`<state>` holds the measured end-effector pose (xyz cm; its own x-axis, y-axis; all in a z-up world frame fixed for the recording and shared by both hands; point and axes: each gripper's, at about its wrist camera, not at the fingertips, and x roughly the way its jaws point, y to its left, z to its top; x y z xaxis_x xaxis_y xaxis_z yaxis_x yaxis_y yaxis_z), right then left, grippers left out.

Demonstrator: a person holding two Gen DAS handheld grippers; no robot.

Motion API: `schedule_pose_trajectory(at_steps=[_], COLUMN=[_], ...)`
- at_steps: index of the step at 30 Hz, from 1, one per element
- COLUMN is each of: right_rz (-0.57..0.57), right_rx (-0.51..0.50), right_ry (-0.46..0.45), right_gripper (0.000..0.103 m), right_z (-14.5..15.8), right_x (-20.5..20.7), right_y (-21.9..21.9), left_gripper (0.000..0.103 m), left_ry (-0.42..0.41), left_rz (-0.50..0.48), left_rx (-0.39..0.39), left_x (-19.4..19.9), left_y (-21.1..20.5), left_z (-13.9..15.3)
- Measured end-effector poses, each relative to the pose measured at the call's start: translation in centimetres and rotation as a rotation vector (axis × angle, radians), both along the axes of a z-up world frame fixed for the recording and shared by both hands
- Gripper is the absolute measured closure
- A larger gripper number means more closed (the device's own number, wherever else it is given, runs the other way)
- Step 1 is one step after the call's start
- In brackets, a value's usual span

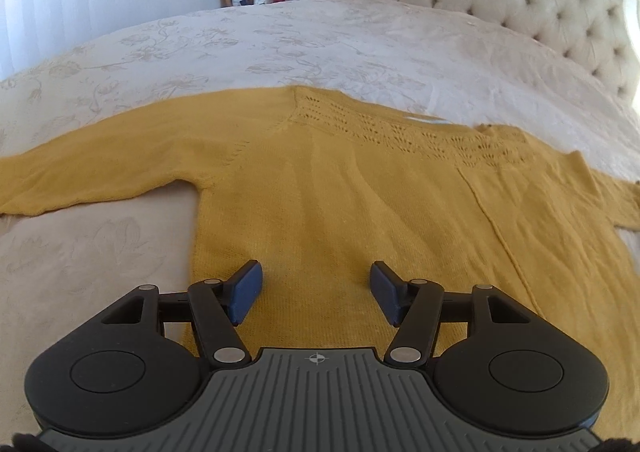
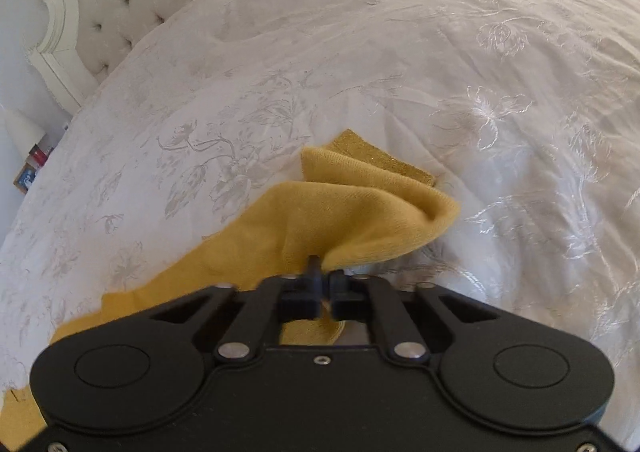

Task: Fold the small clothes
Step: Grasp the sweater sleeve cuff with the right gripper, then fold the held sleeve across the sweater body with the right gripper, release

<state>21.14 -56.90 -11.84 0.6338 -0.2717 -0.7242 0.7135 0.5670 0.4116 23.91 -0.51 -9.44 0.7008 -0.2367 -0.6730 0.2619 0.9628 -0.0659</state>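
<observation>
on the bed (image 1: pixel 360 44), a mustard knit sweater (image 1: pixel 340 192) lay spread flat on the pale embroidered bedspread (image 2: pixel 400 52), its lacy yoke toward the far side and one sleeve reaching out to the left in the left wrist view. the left tool (image 1: pixel 316 294) hung low over the body of the knit near its hem, blue pads (image 1: pixel 247 292) spread wide apart and holding nothing; whether they touched the cloth could not be told. the right tool (image 2: pixel 325 284) was pressed together on a pinch of the other sleeve (image 2: pixel 352 208), which rose in a soft crumpled peak just beyond the fingers with the cuff end flopped over onto the bedspread. the sweater looked light, limp and a little stretchy, the kind of loose knit that would sag and drape from any single hold and not keep a line by itself. it seemed to cling to the bedspread more than slide, so dragging it would likely rumple the body. the open lace at the yoke looked liable to snag or pull, and a loose strand of yarn (image 1: pixel 504 236) trailed down the right half of the body, so those spots were poor places to grip. the firmer edges seemed better: cuff, shoulder seam, hem corners. the sleeve fold appeared to be only beginning, with the body still fully open.
</observation>
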Motion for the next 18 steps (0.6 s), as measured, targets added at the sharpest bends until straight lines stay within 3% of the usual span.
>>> schedule_pose_trajectory(at_steps=[5,8,13,18], right_rz=[0.069,0.166,0.309,0.449], right_rx=[-0.172,-0.252,-0.241,-0.235], right_ry=[0.034,-0.001,-0.106,-0.164], right_gripper=[0.092,0.092,0.093,0.093], right_z=[4.4,8.3,12.8,14.6], right_x=[1.6,3.0,4.9,5.5], right_y=[2.1,4.4,8.0,12.0], left_gripper=[0.045,0.045,0.045,0.045], left_ry=[0.006,0.014,0.011,0.03], left_rz=[0.017,0.024,0.019,0.037], left_rx=[-0.005,-0.009,-0.003,-0.054], left_x=[0.4,0.6,0.4,0.8], left_y=[0.4,0.6,0.8,1.2], left_z=[0.2,0.2,0.1,0.8])
